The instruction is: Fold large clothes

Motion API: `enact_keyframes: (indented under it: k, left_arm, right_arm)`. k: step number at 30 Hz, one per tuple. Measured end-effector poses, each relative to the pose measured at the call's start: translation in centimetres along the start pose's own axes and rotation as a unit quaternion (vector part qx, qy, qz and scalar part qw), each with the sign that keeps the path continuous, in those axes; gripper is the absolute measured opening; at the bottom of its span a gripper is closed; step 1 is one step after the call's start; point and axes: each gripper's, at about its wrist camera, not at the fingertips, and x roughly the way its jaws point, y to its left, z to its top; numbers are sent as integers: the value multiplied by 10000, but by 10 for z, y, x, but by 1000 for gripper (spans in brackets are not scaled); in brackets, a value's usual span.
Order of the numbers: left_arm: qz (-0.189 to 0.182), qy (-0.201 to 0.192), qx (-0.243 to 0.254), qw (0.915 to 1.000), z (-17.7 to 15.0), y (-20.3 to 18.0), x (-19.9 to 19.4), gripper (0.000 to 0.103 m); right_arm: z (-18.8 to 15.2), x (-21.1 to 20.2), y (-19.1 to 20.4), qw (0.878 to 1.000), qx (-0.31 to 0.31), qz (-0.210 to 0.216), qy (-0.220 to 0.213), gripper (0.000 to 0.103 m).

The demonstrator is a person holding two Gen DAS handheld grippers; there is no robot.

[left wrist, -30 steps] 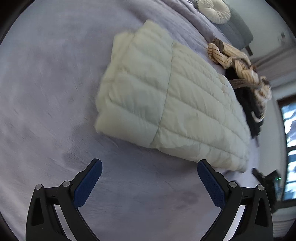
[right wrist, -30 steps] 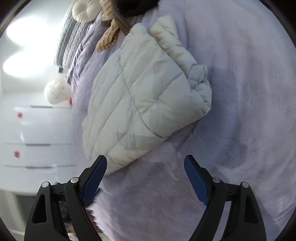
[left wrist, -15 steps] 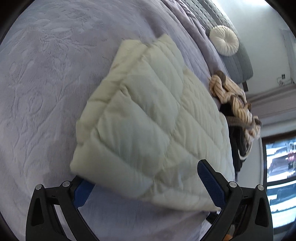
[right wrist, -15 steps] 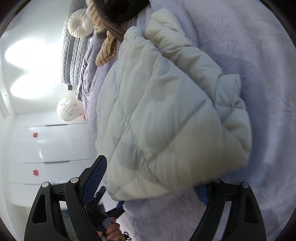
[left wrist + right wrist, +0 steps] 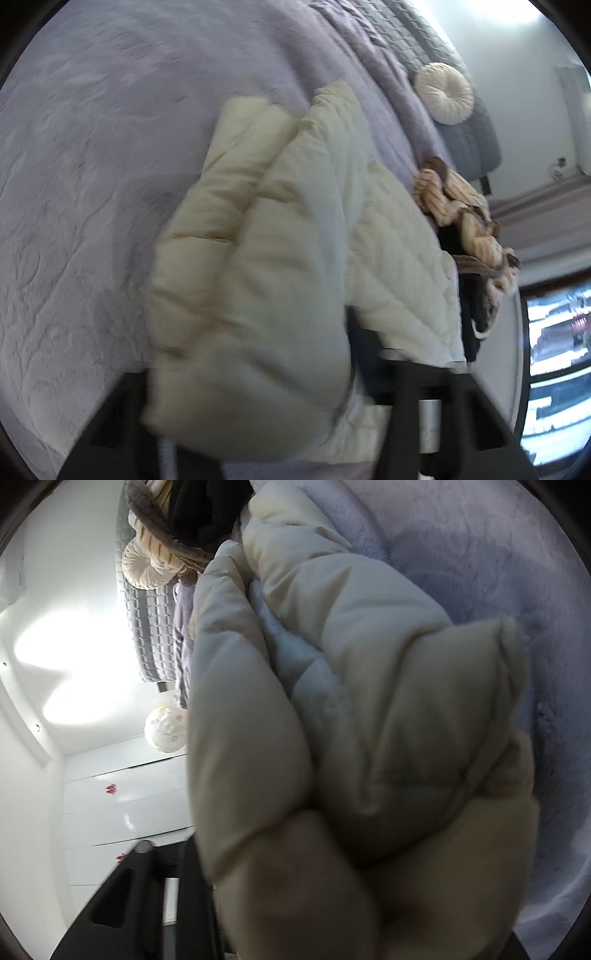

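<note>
Two views, both crowded by one cream quilted puffer jacket point(image 5: 258, 295), folded and lying on a lavender textured bedspread point(image 5: 81, 184).

In the left wrist view, bare bedspread stretches wide to the left of the jacket and above it. To the right the room is tighter: a heap of beige striped and dark clothes point(image 5: 465, 221) lies just beside the jacket's far edge, with a round cream tufted cushion point(image 5: 445, 92) against a grey quilted headboard point(image 5: 469, 136) beyond. The left gripper point(image 5: 255, 413) is closing its jaws with the jacket's near corner bunched between them; padding bulges over both black fingers, so the pads are hidden and contact cannot be confirmed. The picture is blurred.

In the right wrist view, the jacket point(image 5: 369, 738) swells across the middle and bottom, with open bedspread point(image 5: 517, 572) at upper right and white cupboard doors point(image 5: 122, 794) at left. The right gripper point(image 5: 332, 904) is likewise closing around a thick fold; only part of one black finger point(image 5: 140, 897) shows at lower left, the other being buried. The clothes heap point(image 5: 184, 513) is cut off at the top edge.
</note>
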Motion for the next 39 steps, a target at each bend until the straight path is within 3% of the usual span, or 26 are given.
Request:
enact_keyframes:
  k: [2,10,19,27,34,36,37,39]
  left_arm:
    - [-35,-73,273,9996,2,-10,-9,31]
    - [-388,-139,697,9967,-2,-29,-55,31]
    - [-569,249,924,9938,-48,-17,-118,31]
    - [-241,936,874,9915,-110,32,-158,31]
    - [224,1305,935,9868,-139,59,-152,31]
    - [405,1339,1059,9845,-142,57,-151,36]
    - [528,1337,1111,9834,-142,56,-150,49]
    - [909,1272,1159,9809,-144,58,-154,64]
  right_arm:
    - [-1,2,8,9999,-106,84,18,28]
    - [-15,-13,25,9984,-371,419,52,27]
    - [-53,-39,24,9972,-455,567,174,27]
    - [-98,-62,-16,9993,-105,235,279,27]
    - [-98,-59,-42,9984,59,-465,310,31]
    - [-92,-52,-42,9977,126,-571,341,34]
    - [-89,-51,-41,9973,124,-645,340,35]
    - [-82,-48,-33,9962,88,-788,351,38]
